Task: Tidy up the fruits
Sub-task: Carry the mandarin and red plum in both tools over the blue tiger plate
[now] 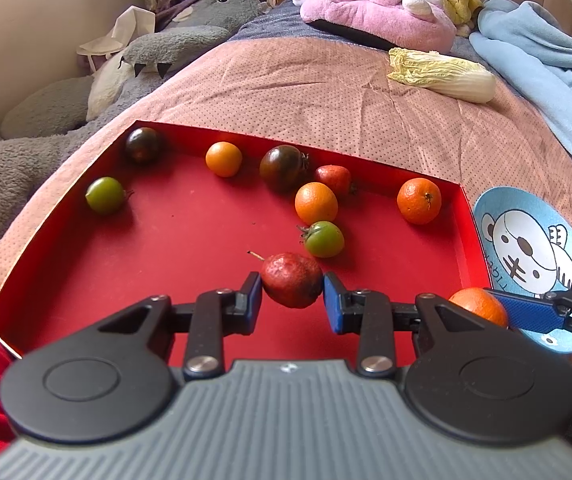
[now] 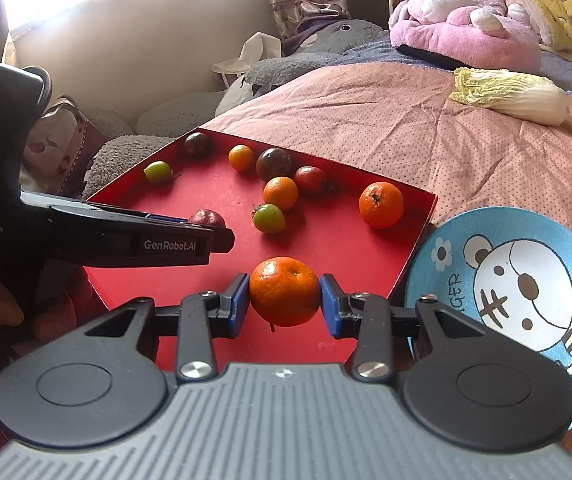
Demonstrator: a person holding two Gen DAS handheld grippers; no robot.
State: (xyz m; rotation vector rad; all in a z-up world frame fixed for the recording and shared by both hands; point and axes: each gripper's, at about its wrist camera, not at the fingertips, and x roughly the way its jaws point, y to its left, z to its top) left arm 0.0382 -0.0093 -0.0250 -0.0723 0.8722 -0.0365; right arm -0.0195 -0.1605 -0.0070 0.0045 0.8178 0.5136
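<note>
A red pear (image 1: 292,285) is gripped by the left tool (image 1: 292,296), a tangerine (image 2: 284,291) by the right tool (image 2: 284,300), over the red tray (image 1: 189,240).

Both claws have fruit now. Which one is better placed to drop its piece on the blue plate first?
Right. The right claw, shut on the orange, sits beside the blue plate; the left claw, holding the red fruit, is farther over the red tray.

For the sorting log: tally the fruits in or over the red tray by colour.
Orange: 4
Green: 2
Dark: 2
Red: 2
Total: 10
</note>
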